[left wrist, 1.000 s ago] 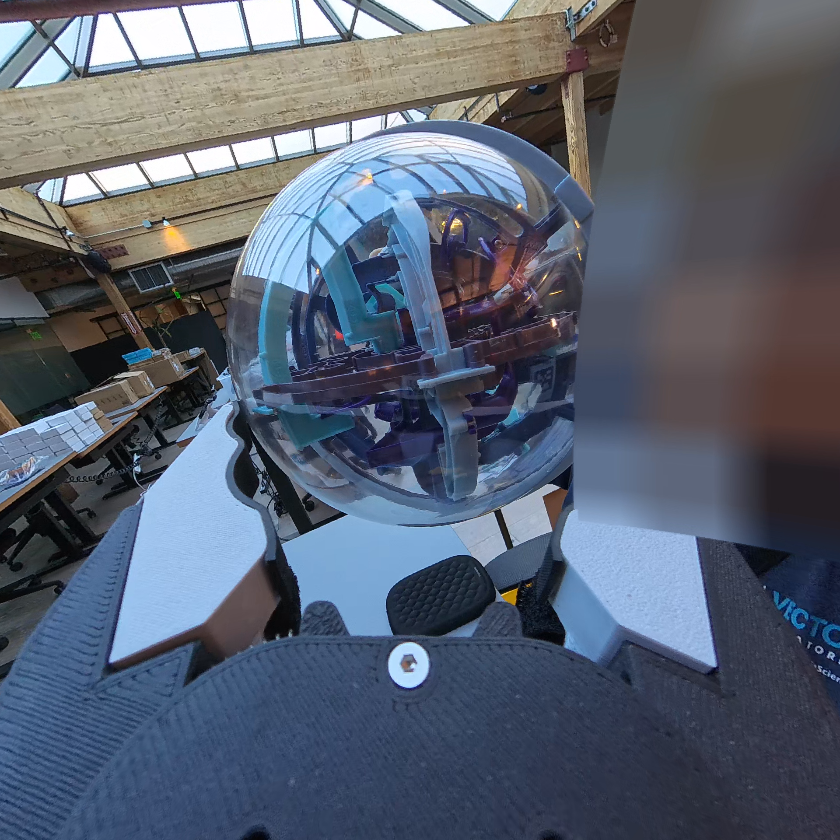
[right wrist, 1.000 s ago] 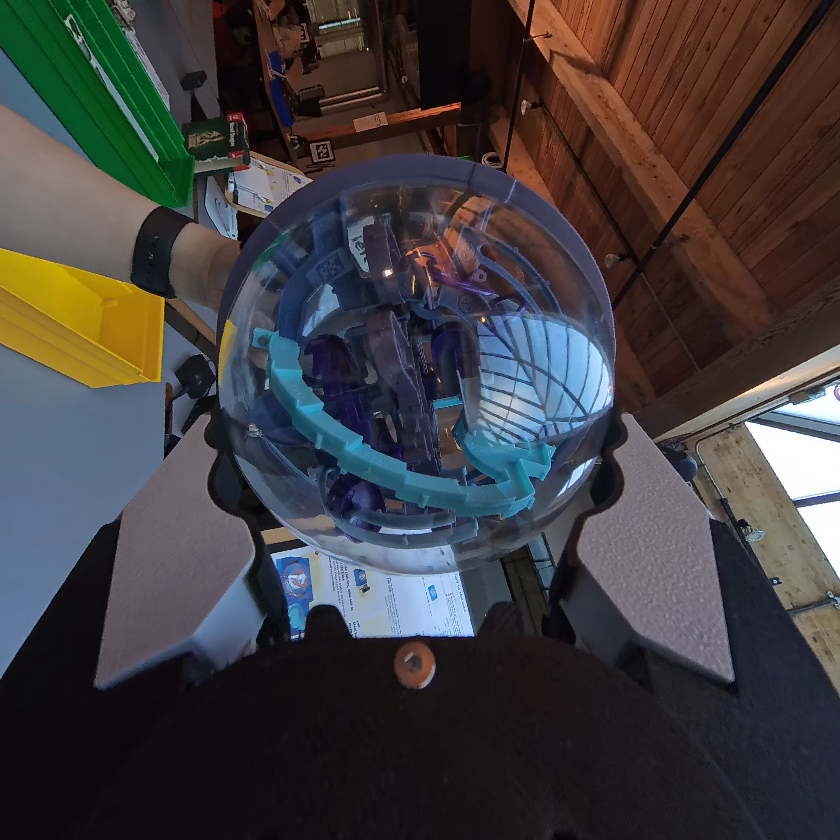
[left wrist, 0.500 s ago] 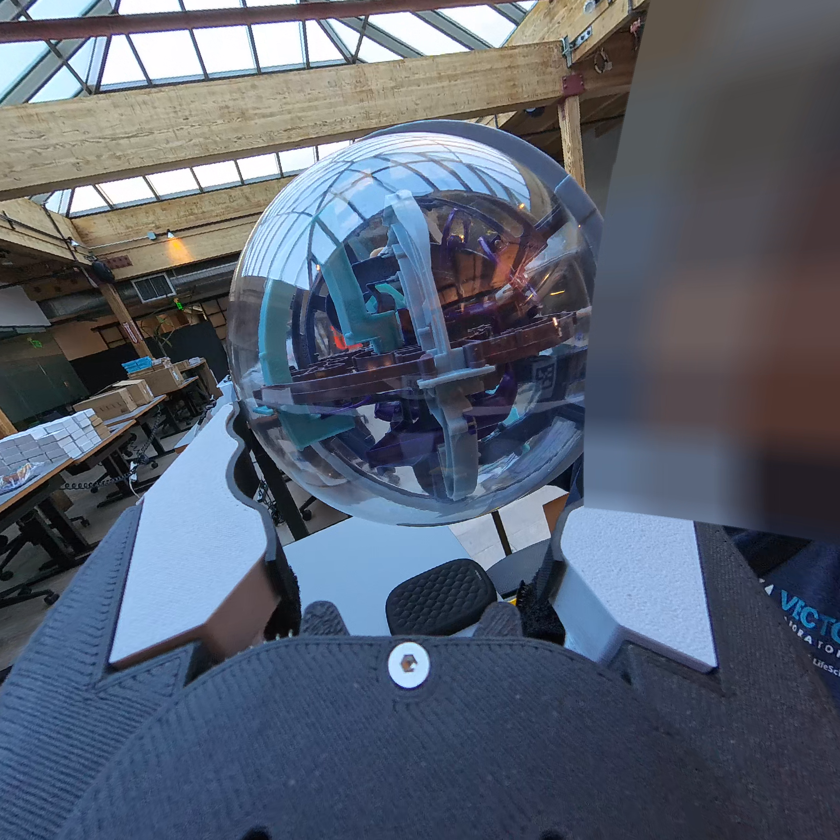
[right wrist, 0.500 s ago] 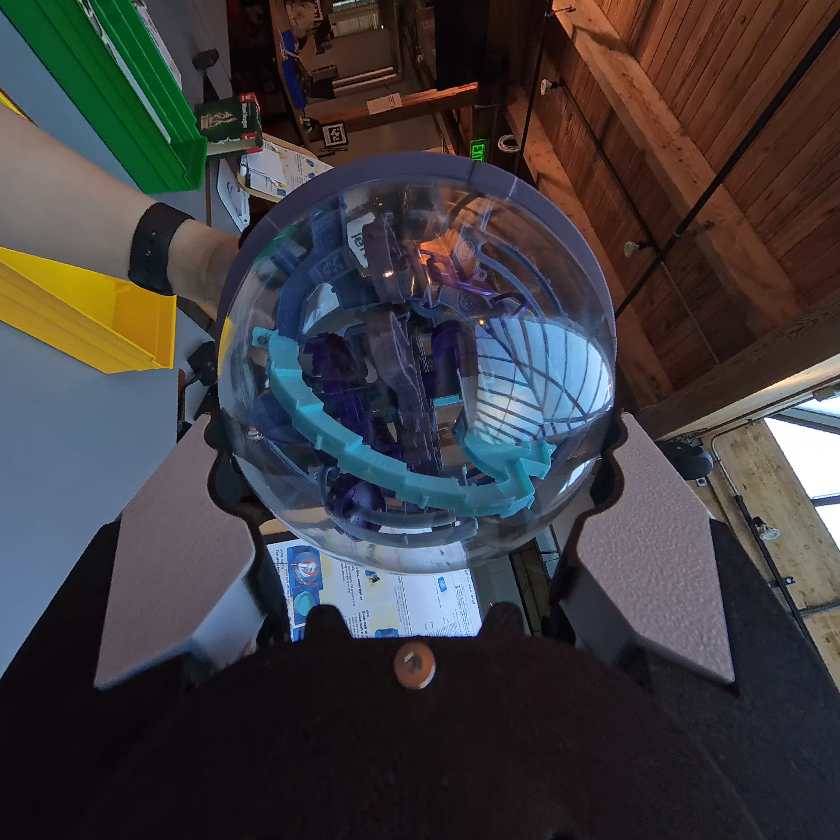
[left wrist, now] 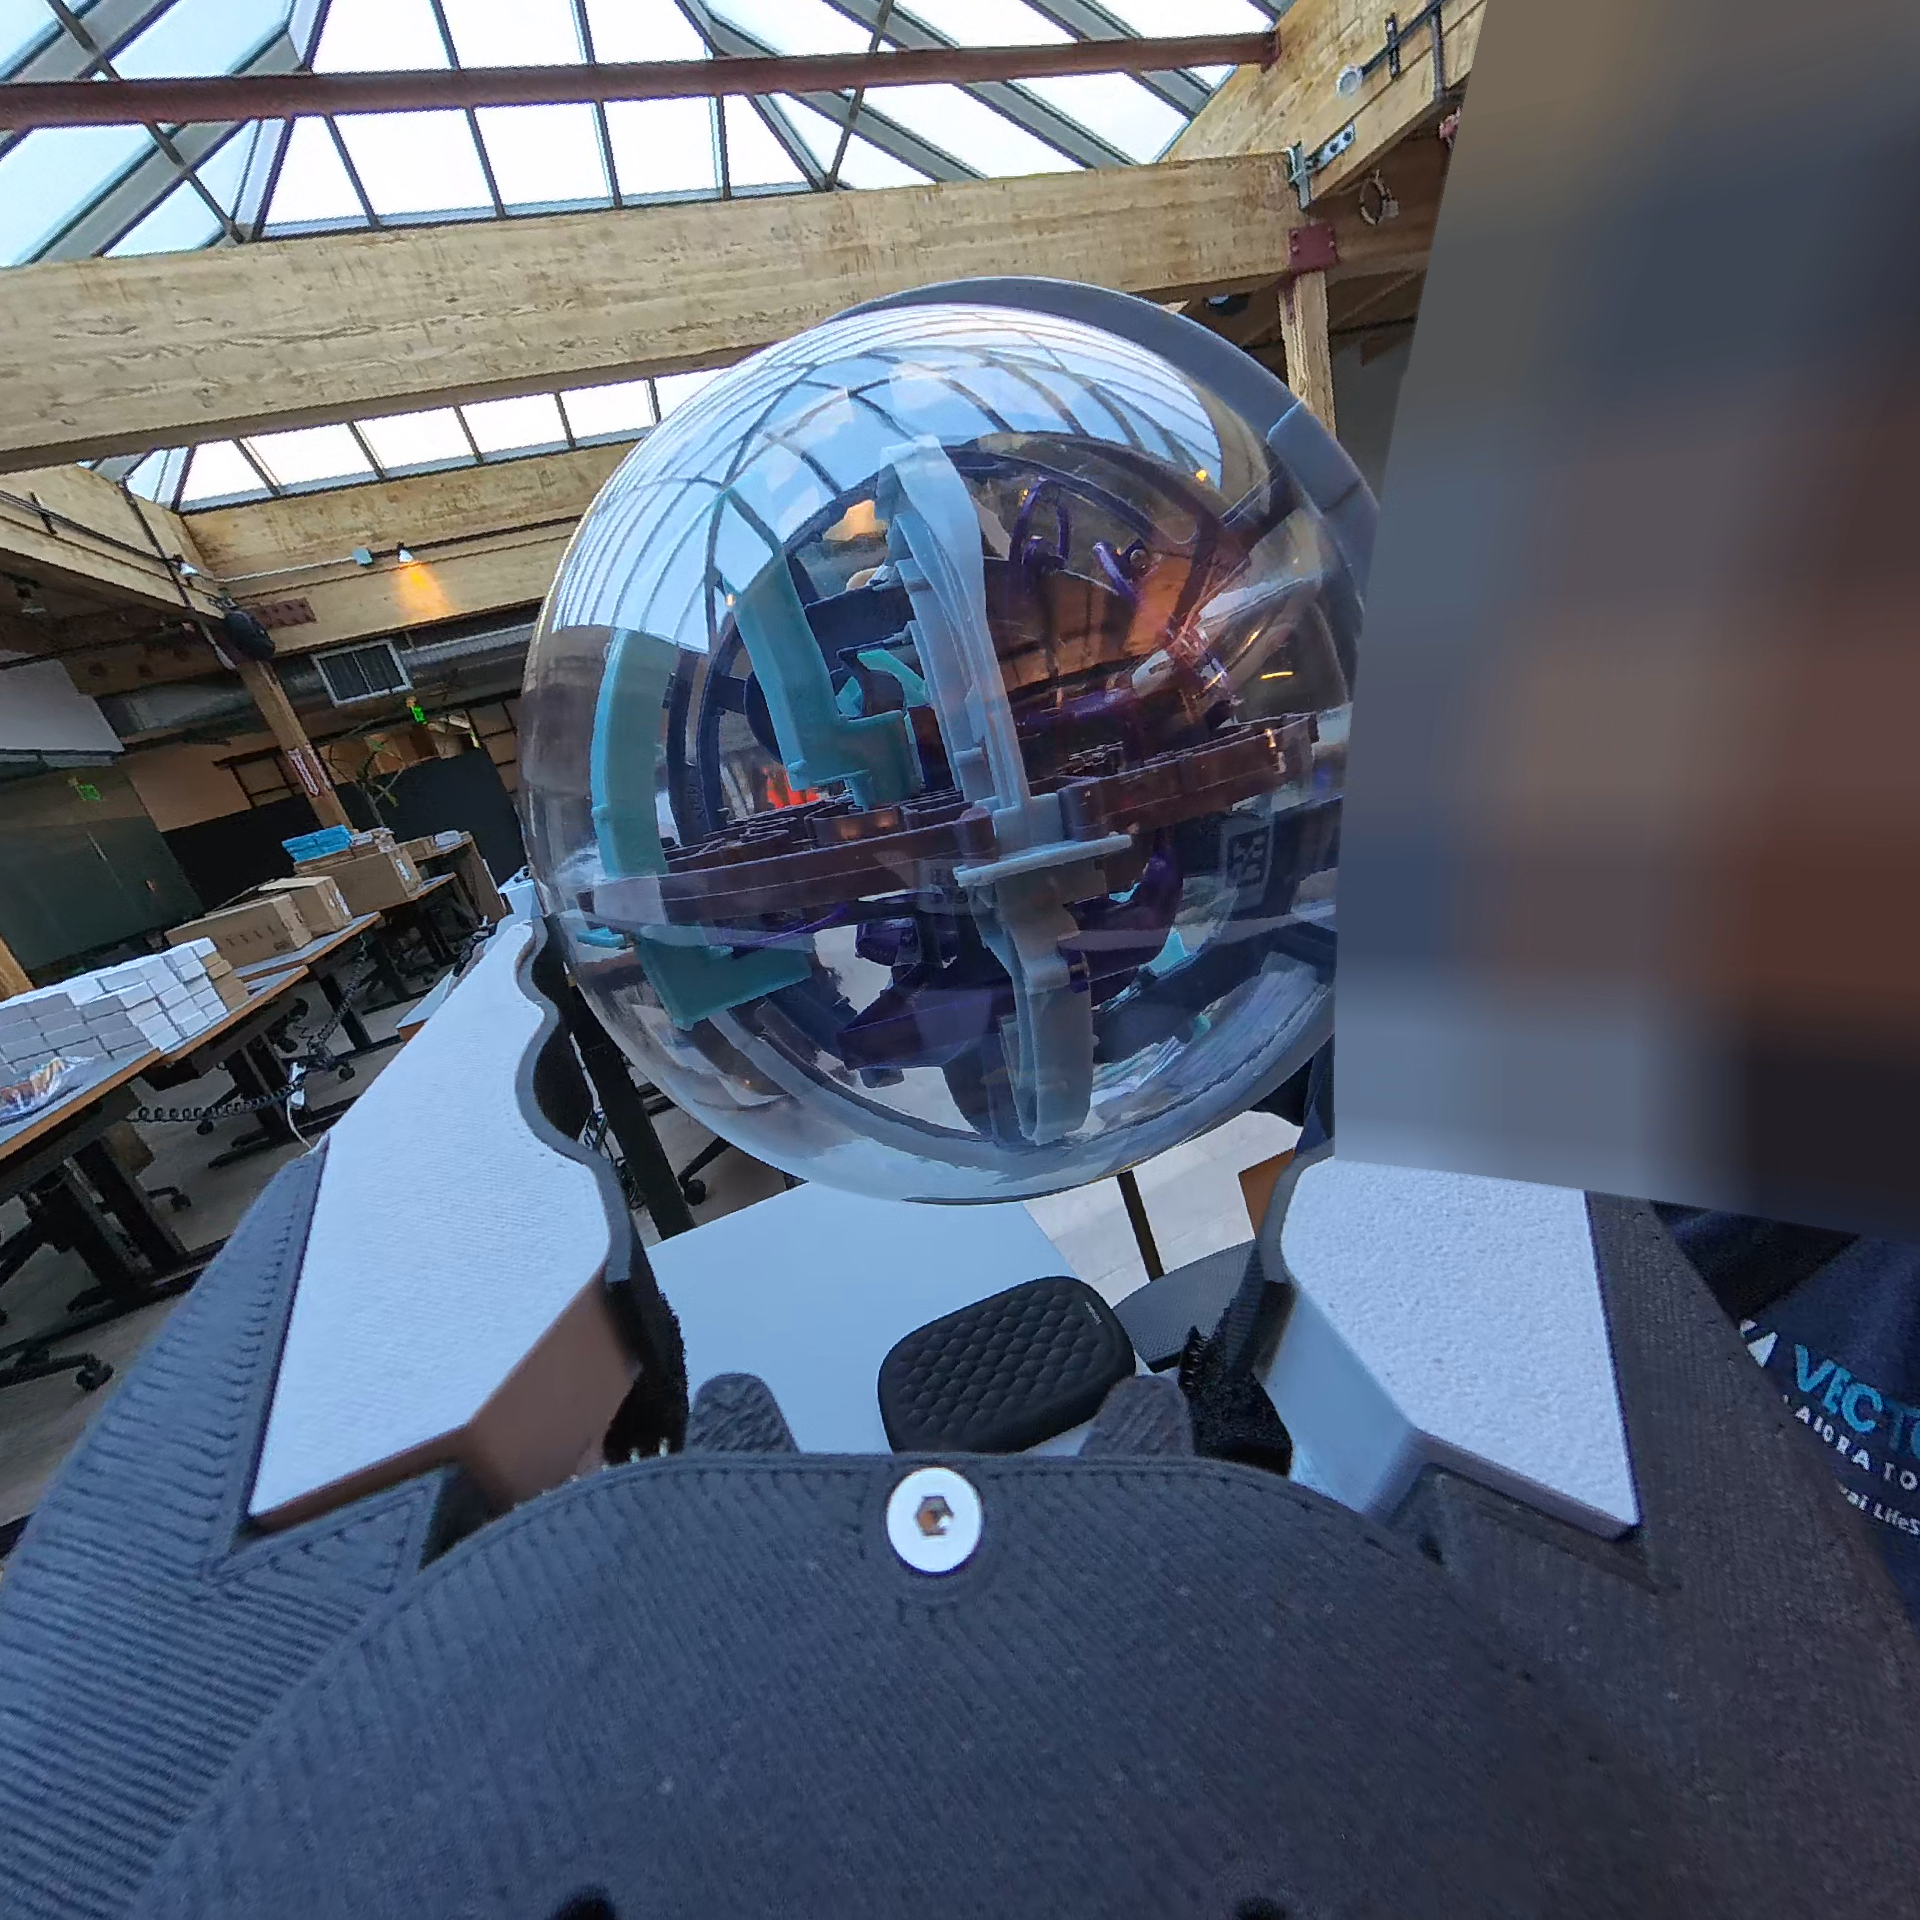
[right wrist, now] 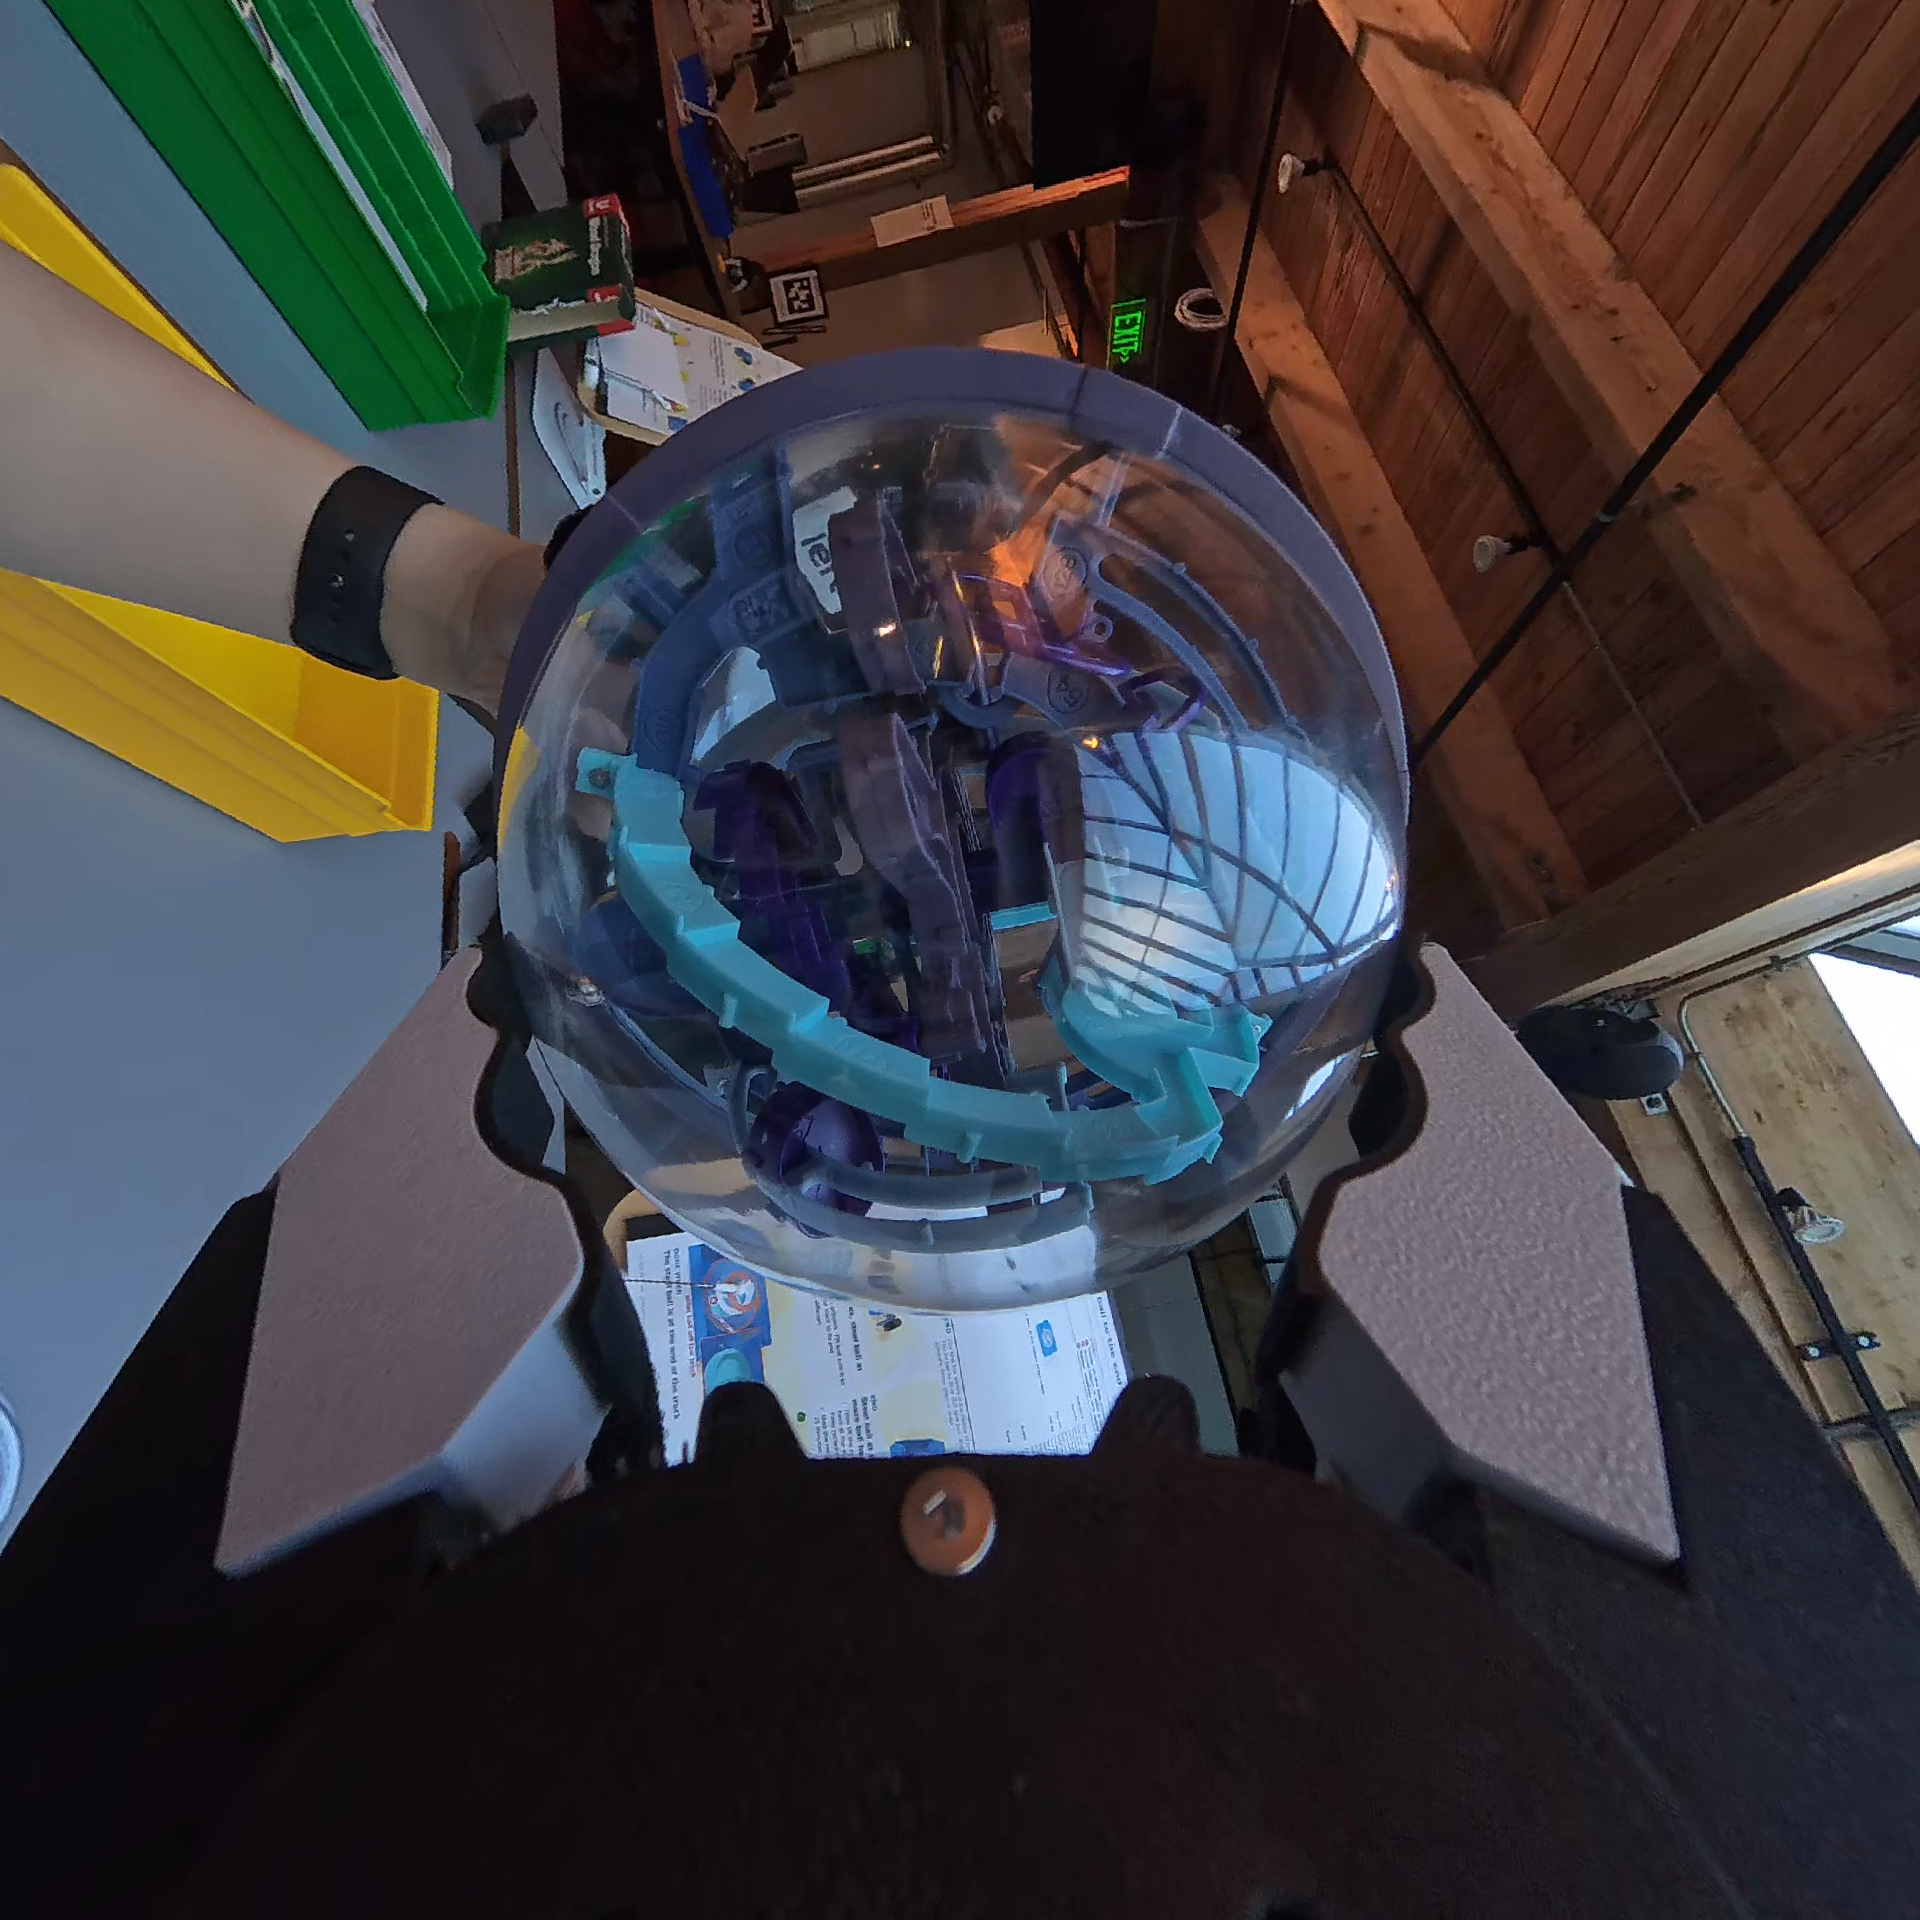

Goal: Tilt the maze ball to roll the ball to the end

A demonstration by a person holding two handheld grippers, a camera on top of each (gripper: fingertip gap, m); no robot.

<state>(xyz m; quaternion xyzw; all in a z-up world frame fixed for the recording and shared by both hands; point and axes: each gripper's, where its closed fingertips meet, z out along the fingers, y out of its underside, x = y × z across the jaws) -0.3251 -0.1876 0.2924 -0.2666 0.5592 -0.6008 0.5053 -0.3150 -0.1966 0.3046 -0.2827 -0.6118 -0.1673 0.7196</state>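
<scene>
Both grippers, left [left wrist: 935, 1049] and right [right wrist: 940, 1049], clamp the maze ball [left wrist: 940, 748] aloft, mid-tilt. Next, a slow tilt (the inner ball isn't discernible).

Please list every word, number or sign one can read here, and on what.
I do not quote writing; these bear it:
Green lit sign, overhead.
Printed sheet below the maze ball.
Green box: small lettering.
Dark shirt: pale lettering, cut off.
Maze tracks: tiny numbers.
</scene>
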